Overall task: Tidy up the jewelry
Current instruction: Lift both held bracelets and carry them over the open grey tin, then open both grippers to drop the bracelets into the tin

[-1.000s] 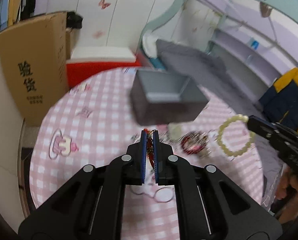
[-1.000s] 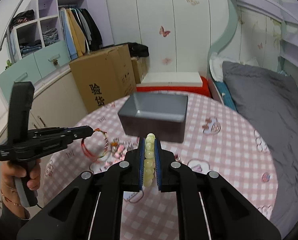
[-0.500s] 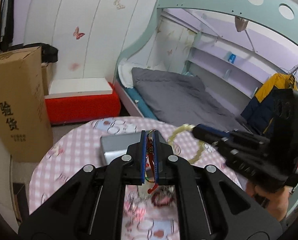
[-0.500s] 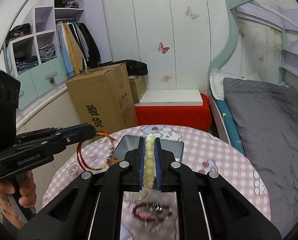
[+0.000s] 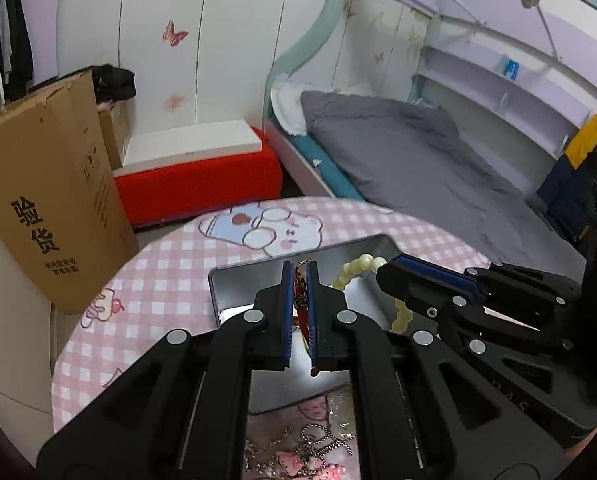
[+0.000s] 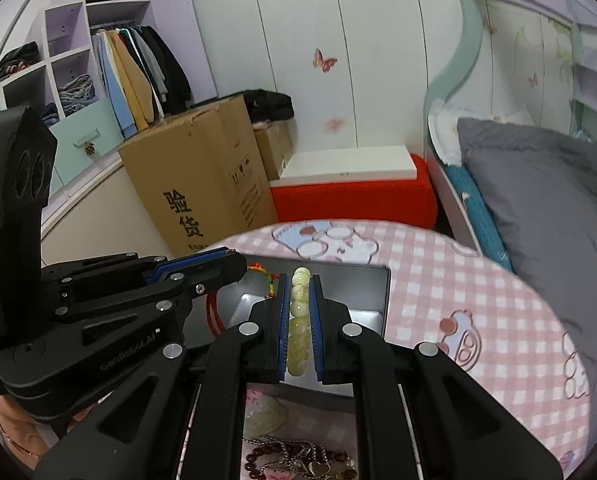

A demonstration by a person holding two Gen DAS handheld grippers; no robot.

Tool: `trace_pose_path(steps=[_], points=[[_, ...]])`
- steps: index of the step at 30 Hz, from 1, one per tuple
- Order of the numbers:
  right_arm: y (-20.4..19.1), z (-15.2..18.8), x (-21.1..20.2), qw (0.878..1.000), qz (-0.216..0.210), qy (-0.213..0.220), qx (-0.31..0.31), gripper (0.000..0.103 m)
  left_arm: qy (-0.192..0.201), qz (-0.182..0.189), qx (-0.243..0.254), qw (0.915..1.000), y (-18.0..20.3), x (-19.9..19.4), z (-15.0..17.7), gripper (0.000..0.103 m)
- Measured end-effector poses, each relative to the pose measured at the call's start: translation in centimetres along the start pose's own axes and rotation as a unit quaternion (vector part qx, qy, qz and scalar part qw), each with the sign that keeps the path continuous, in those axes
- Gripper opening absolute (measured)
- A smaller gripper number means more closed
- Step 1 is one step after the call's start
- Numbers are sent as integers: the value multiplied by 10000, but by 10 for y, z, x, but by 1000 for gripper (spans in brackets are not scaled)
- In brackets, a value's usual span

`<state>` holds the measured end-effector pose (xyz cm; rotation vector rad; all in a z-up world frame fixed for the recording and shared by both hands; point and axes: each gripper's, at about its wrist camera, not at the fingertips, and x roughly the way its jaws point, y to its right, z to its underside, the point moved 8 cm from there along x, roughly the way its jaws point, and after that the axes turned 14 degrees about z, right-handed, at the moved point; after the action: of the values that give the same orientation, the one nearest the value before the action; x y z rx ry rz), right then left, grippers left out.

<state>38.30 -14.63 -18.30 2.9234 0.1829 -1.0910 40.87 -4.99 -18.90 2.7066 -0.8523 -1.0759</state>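
Observation:
A grey metal box (image 5: 234, 280) (image 6: 372, 292) stands open on the pink checked round table (image 5: 158, 272) (image 6: 478, 292). Over the box my left gripper (image 5: 299, 276) is shut on a red cord bracelet (image 5: 300, 300), whose red loop (image 6: 214, 312) hangs beneath its tip in the right wrist view. Beside it, also over the box, my right gripper (image 6: 299, 280) is shut on a pale yellow-green bead bracelet (image 6: 298, 320) (image 5: 354, 268). The two grippers hang close together, the right gripper (image 5: 394, 276) coming in from the right in the left wrist view and the left gripper (image 6: 234, 264) from the left in the other.
Loose jewelry lies on the table in front of the box: chains and pink charms (image 5: 306, 452), a dark red bead bracelet (image 6: 266, 456), a pale pendant (image 6: 264, 416). Beyond the table stand a cardboard box (image 5: 38, 196), a red bench (image 5: 198, 184) and a grey bed (image 5: 418, 160).
Both grippers have travelled forward with their bracelets and now hang over the open box, close together. The loose jewelry has slid to the bottom of both views.

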Motion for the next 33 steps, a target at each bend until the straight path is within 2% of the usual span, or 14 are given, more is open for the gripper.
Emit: trace_pose_path(steps=[7, 13, 19, 22, 23, 24, 25, 26, 28, 33], points=[[6, 15, 6, 9997, -59, -219, 122, 8, -194, -205, 1, 9996, -5, 13, 14, 7], [9, 20, 3, 9994, -67, -278, 216, 11, -331, -204, -104, 9992, -7, 14, 23, 7], [16, 17, -14, 9995, -33, -142, 293, 31, -379, -143, -235, 9989, -8, 1, 28, 8], [18, 15, -26, 9995, -5, -34, 302, 32, -323, -103, -288, 9990, -8, -11, 28, 9], [19, 15, -31, 9995, -16, -9, 328, 33, -306, -78, -297, 9991, -7, -13, 28, 12], [20, 14, -33, 9994, -16, 7, 340, 33, -271, -28, -321, 9991, -6, -19, 28, 27], [21, 14, -38, 9993, 1, 28, 362, 34, -218, -15, -347, 9992, -7, -24, 28, 60], [20, 15, -41, 9993, 13, 38, 374, 34, -65, -17, -375, 9993, -7, -33, 26, 69], [22, 17, -54, 9991, 31, 86, 402, 35, 136, 22, -369, 9992, -4, -48, 26, 69], [21, 28, -77, 9990, 139, 144, 402, 37, 272, -45, -215, 9994, 4, -77, 36, 69]])
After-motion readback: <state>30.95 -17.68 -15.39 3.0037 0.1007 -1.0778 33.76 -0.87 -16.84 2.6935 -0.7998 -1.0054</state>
